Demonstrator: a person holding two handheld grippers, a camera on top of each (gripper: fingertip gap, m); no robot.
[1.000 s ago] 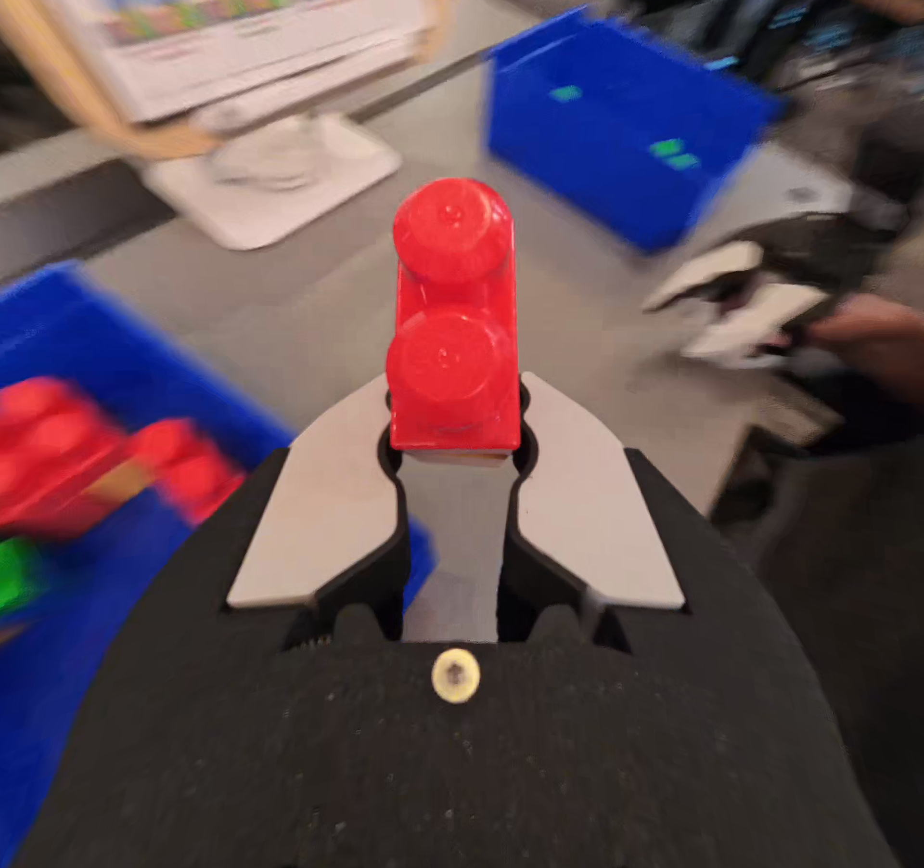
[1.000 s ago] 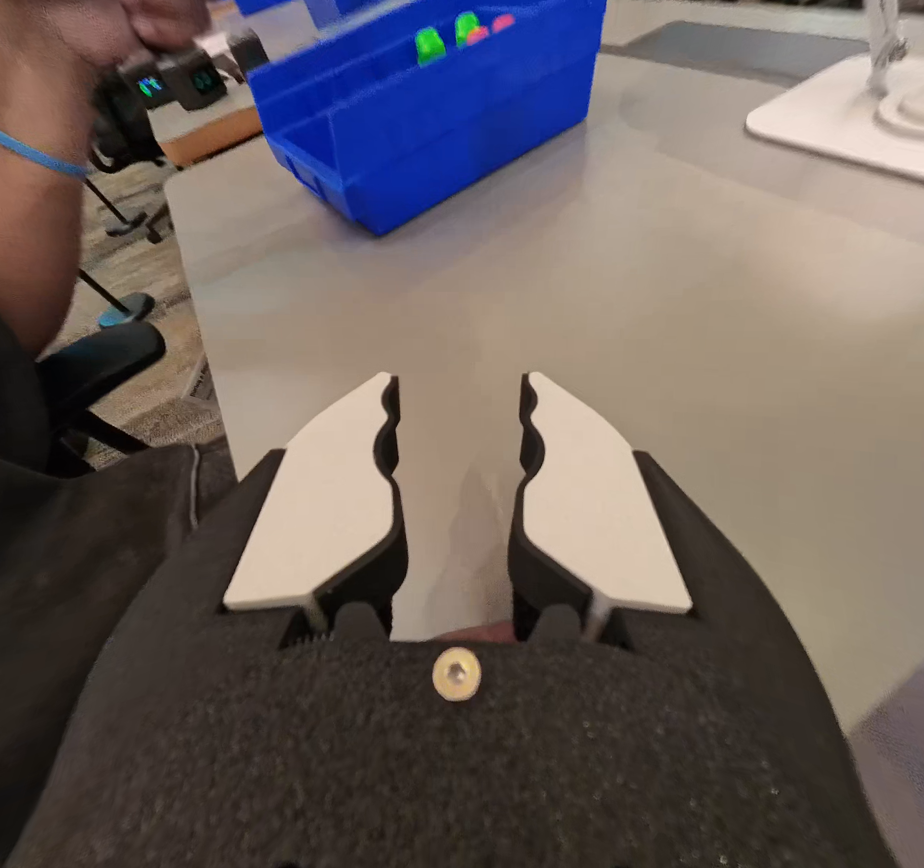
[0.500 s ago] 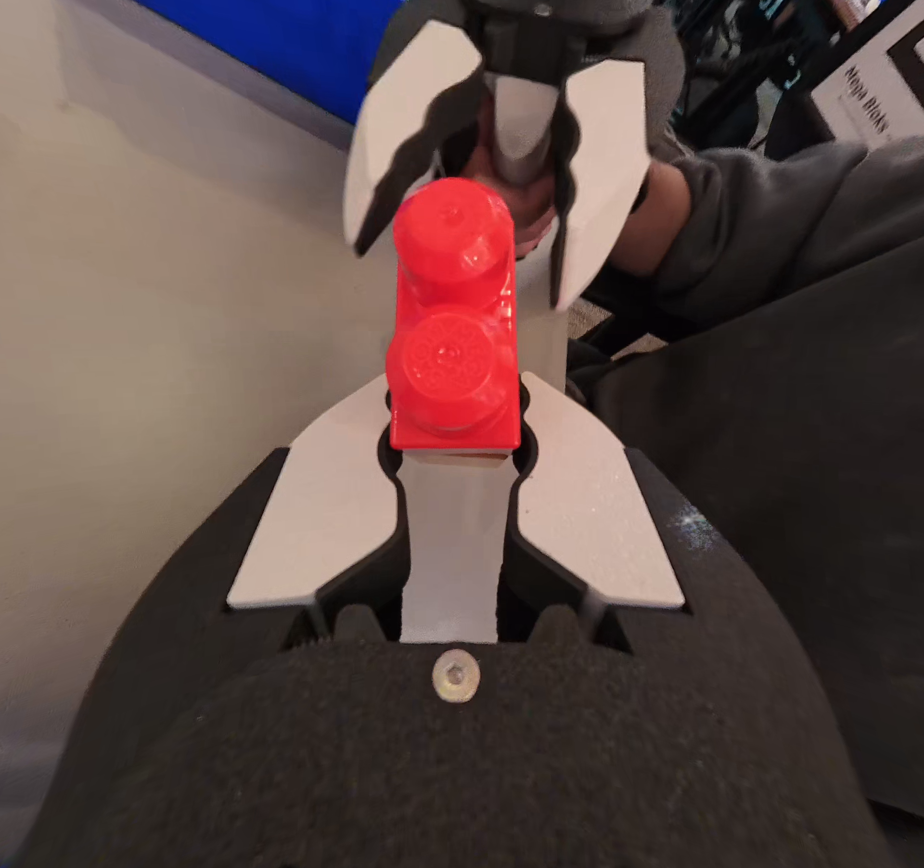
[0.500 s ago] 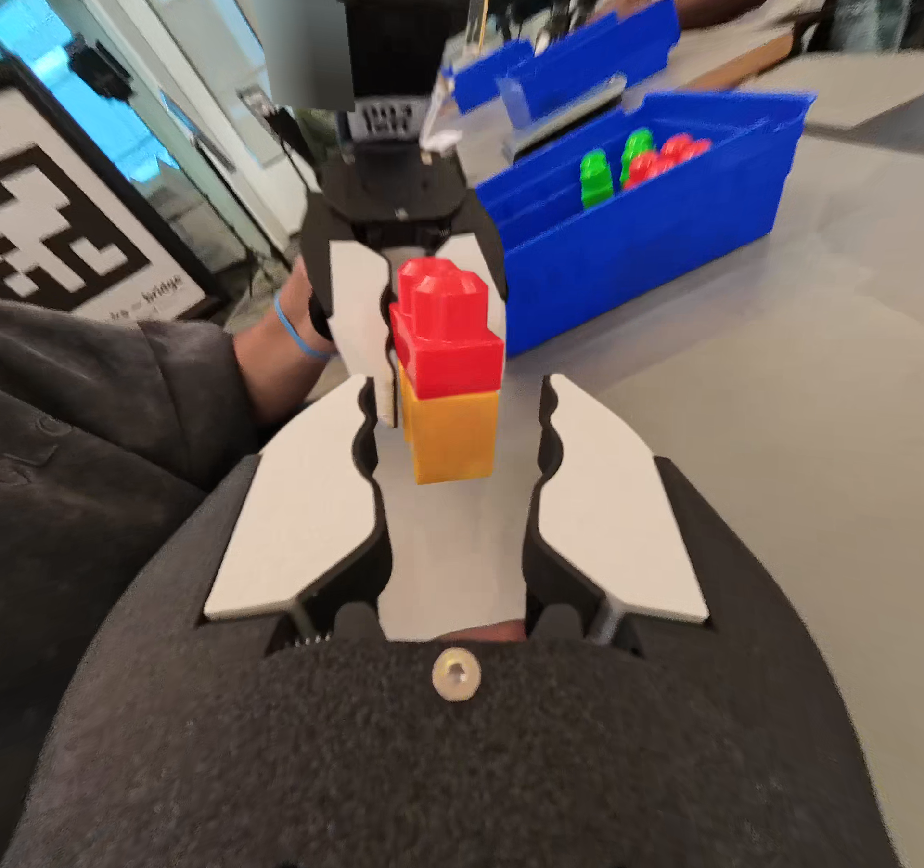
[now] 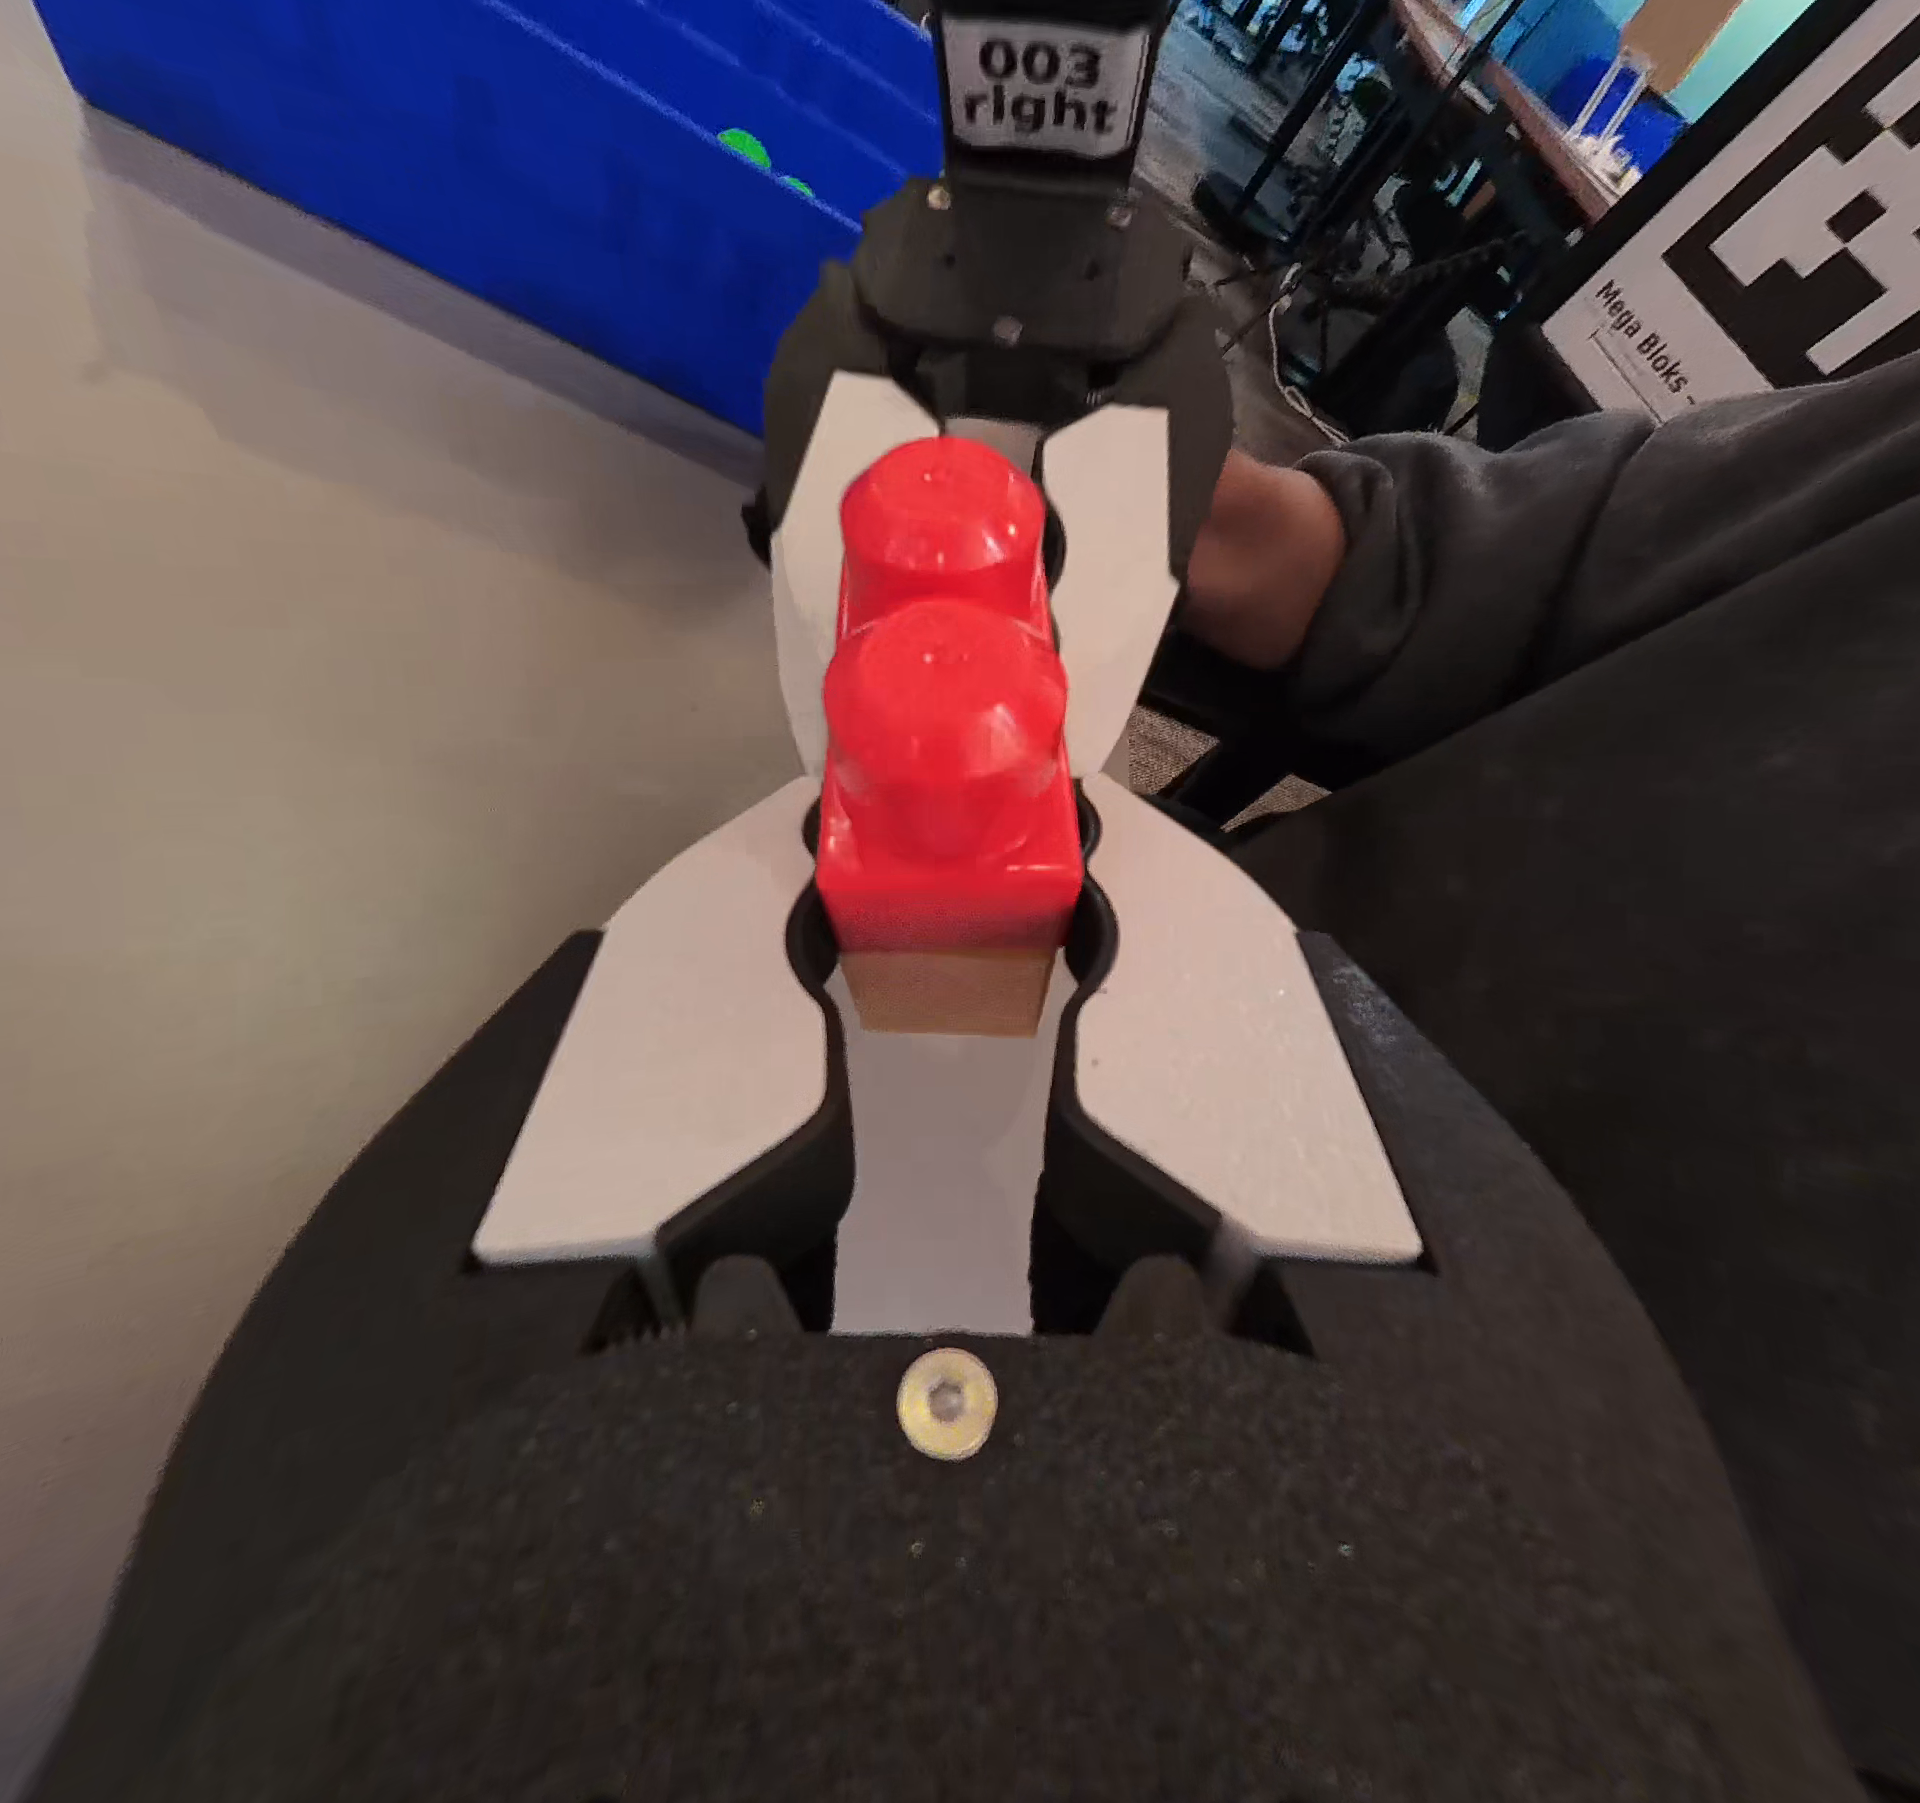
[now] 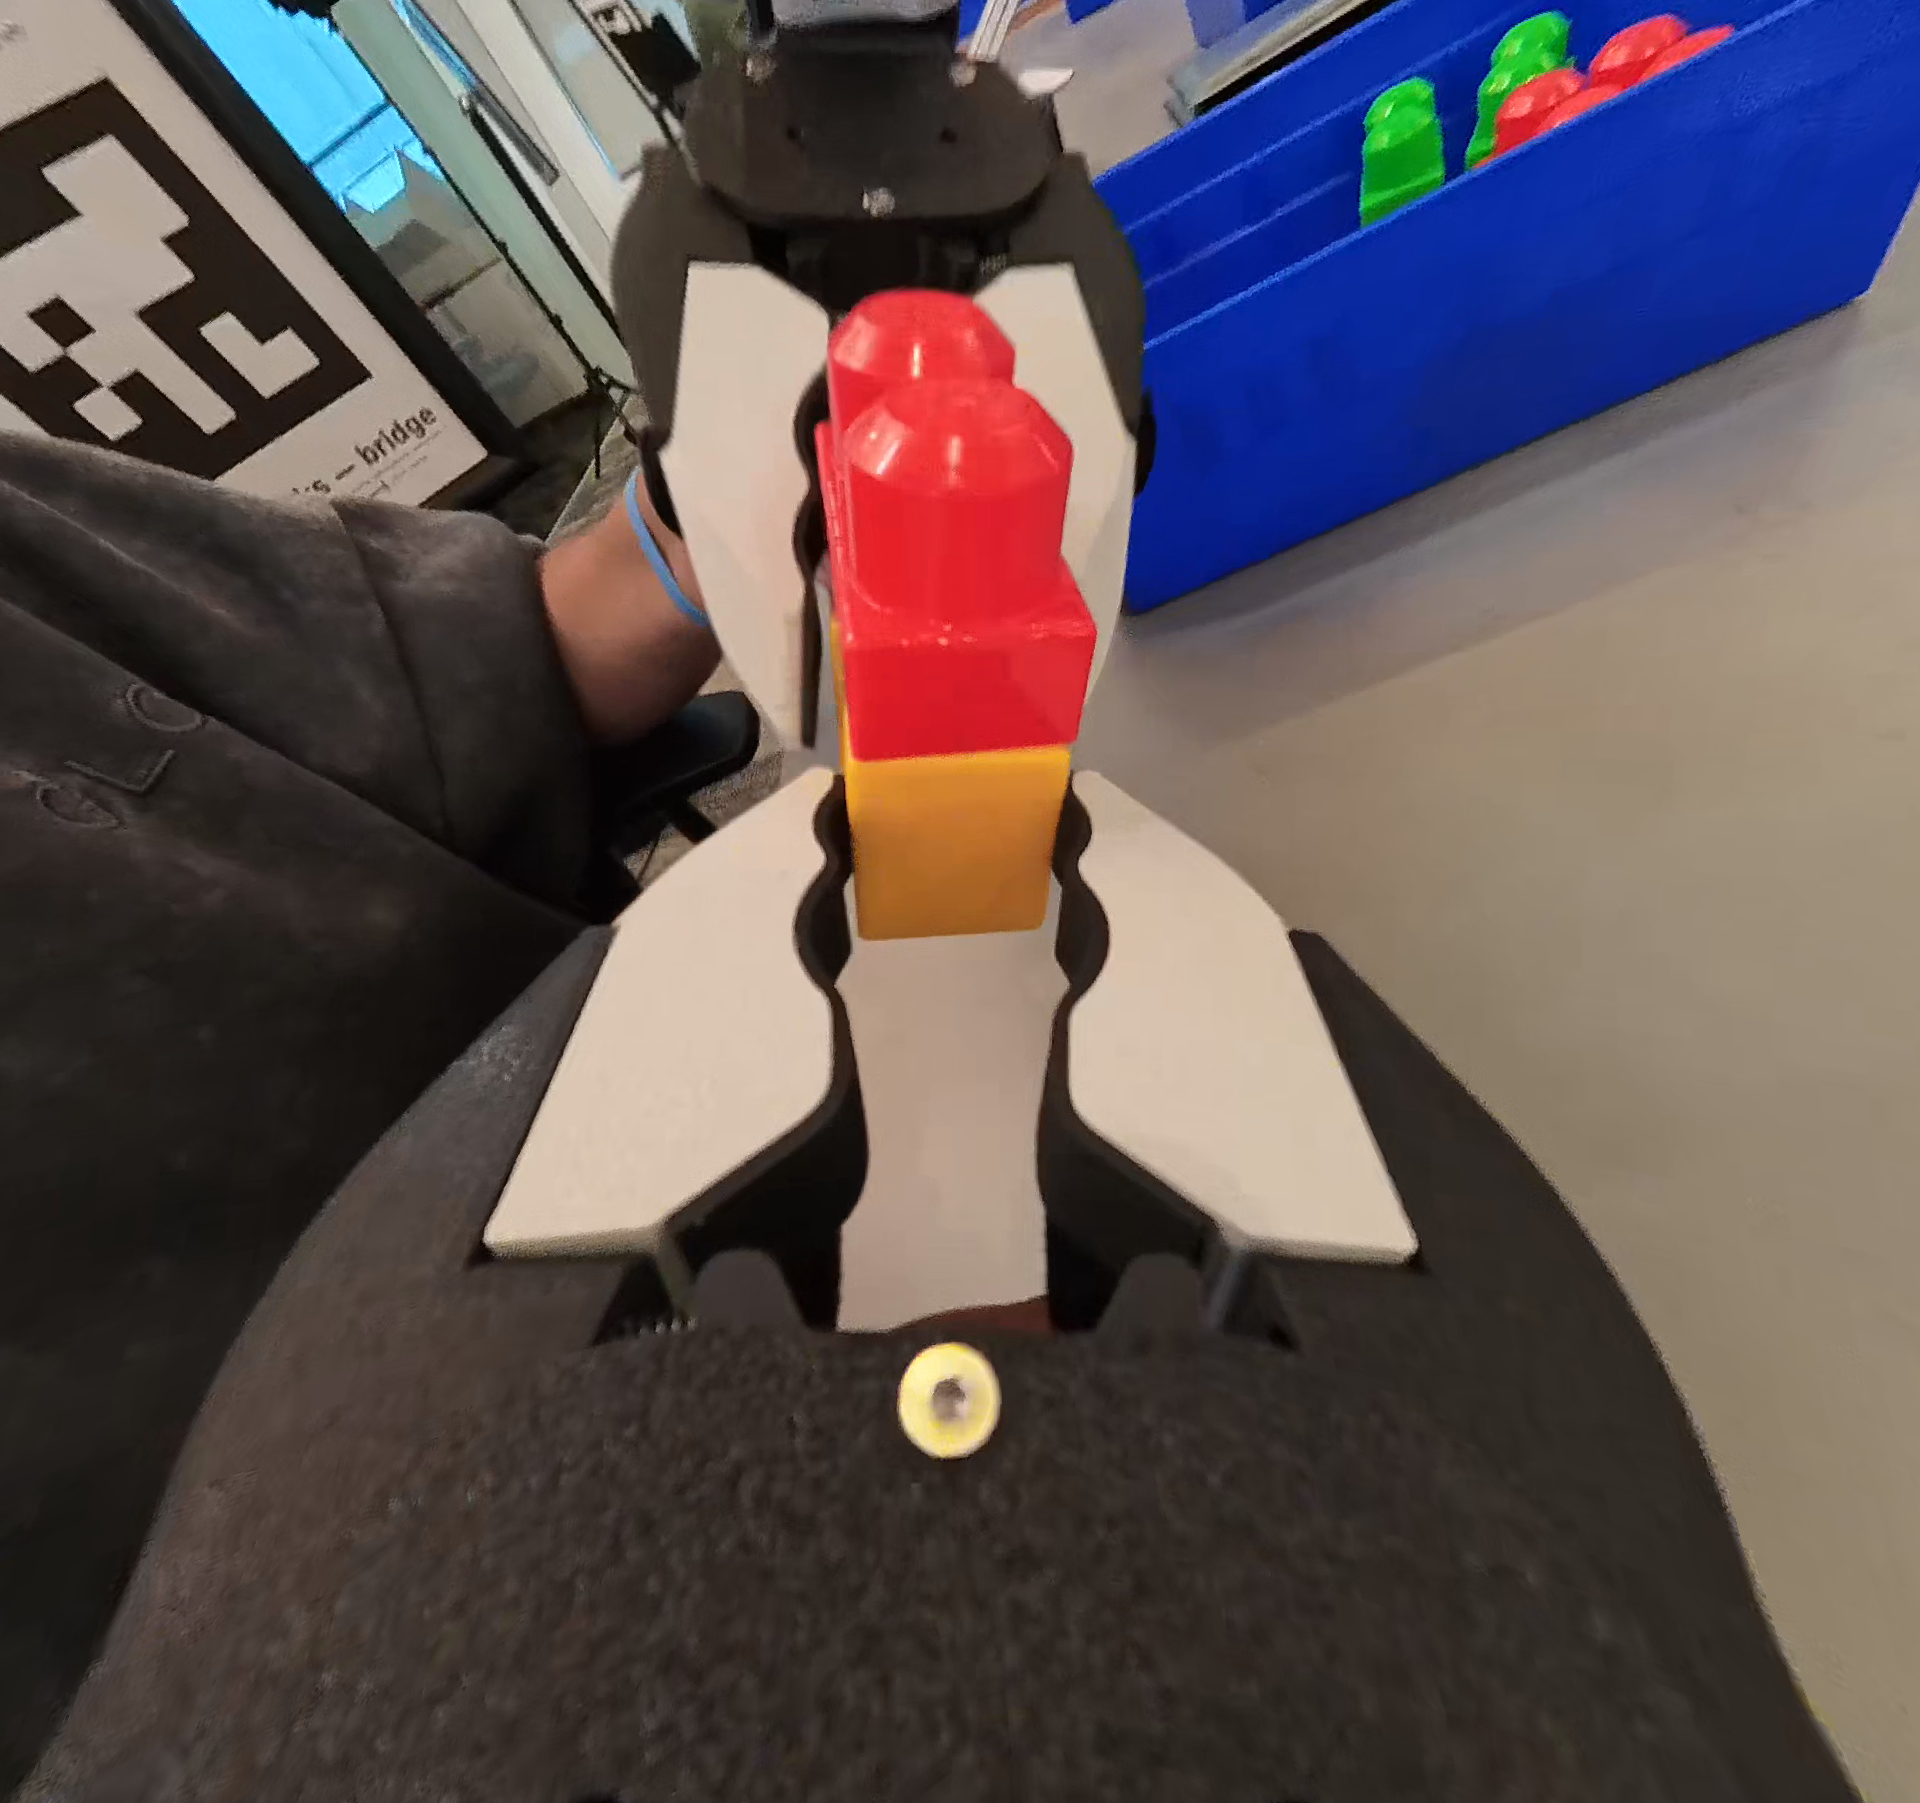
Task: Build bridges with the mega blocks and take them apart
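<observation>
Gripping red block (image 5: 945,777), left fingers (image 5: 727,932), right fingers (image 6: 1153,912) pinching yellow block (image 6: 951,844), clearer there

I see a red block (image 6: 961,548) on a yellow block (image 6: 951,844), white fingers (image 6: 686,1036) on my black grippers, a blue bin (image 6: 1455,340) with green blocks (image 6: 1403,148) (and more red ones), and a grey table (image 6: 1558,818).

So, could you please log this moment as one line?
left gripper: shut on red plastic two-stud block | right gripper: shut on yellow plastic block | blocks joined, above grey table
</observation>
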